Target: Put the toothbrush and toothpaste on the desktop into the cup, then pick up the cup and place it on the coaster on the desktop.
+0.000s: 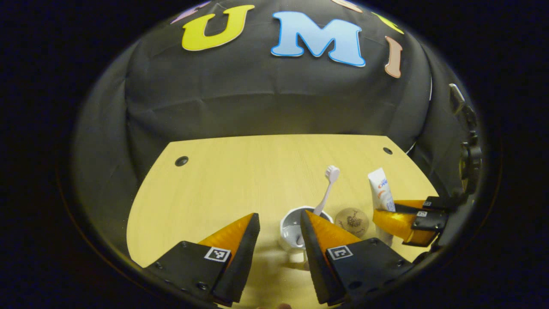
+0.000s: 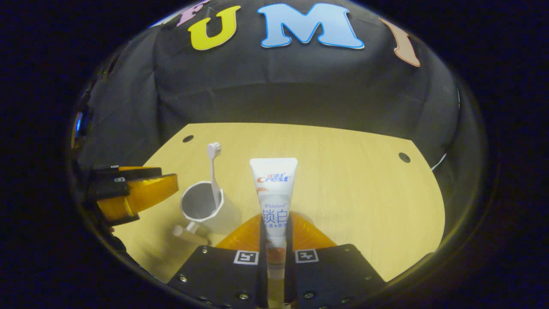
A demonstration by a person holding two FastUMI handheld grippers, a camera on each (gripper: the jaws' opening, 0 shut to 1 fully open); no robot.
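Toothpaste (image 2: 274, 201) stood upright, pinched between the right gripper's (image 2: 274, 240) closed fingers. Left gripper (image 1: 279, 227) hung wide open and empty above the cup (image 1: 294, 229), which held the toothbrush (image 1: 327, 189) beside the coaster (image 1: 351, 221).

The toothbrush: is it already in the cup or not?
In. The toothbrush stands in the cup, handle inside, bristle head above the rim.
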